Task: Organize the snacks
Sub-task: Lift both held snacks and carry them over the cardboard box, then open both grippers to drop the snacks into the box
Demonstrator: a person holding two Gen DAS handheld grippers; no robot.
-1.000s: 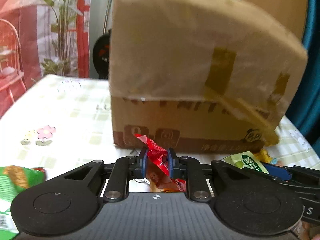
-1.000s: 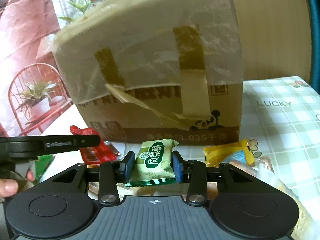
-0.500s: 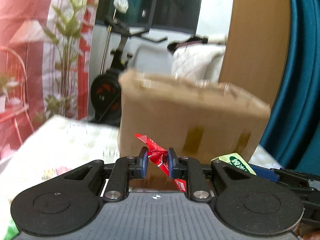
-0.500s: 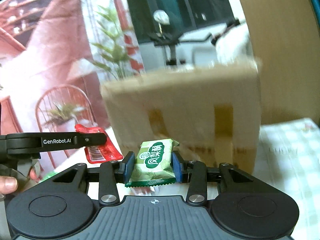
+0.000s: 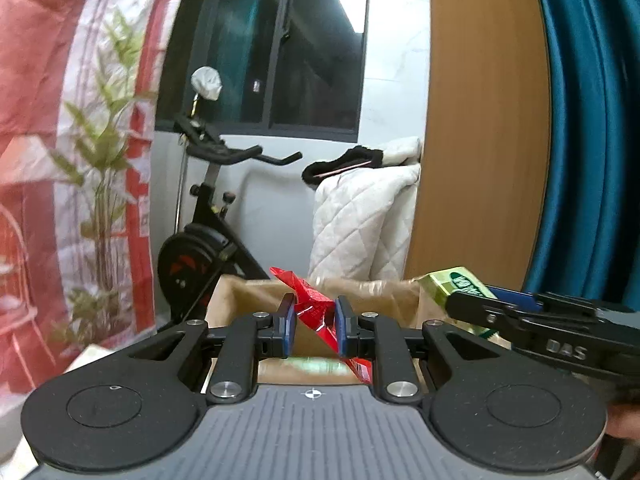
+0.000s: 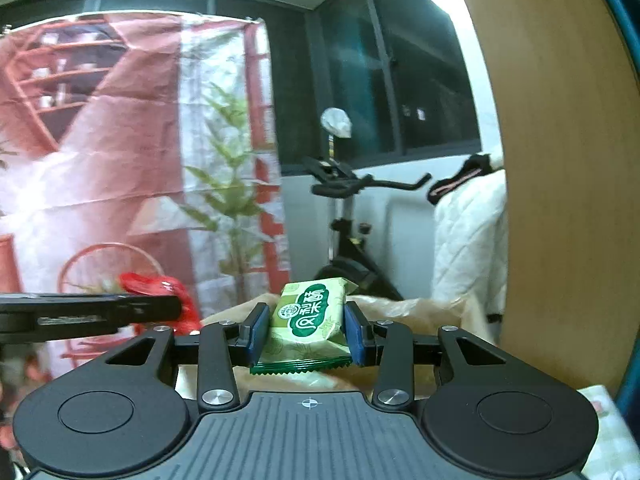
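Left gripper [image 5: 313, 326] pinching crumpled red snack wrapper [image 5: 316, 312] near its upper end, tail dangling below the blue fingers [image 5: 289, 326]; right gripper [image 6: 306, 334] clamped across green snack packet [image 6: 310, 322], sides pressed by both pads. Both held up over open cardboard box [image 5: 244, 300], box mouth just below and ahead. Risks, as judgement: red wrapper thin and glossy, gripped on a small twisted bit, could slip free and land outside the box or on its rim; dangling tail could catch on a flap. Green packet puffy, squeezed at the sides, could pop out or rotate when released and fall short of the opening. Two grippers side by side and near each other, so a clash over the box mouth possible if both go in together. Box flaps loose-looking, could deflect a drop. Counter [image 6: 608, 440] barely visible, only a corner of checked cloth at lower right. Room: red and white printed backdrop with plant motif, exercise bike [image 5: 200, 240] behind box, dark window, white quilted cover, wooden panel, teal curtain at right.
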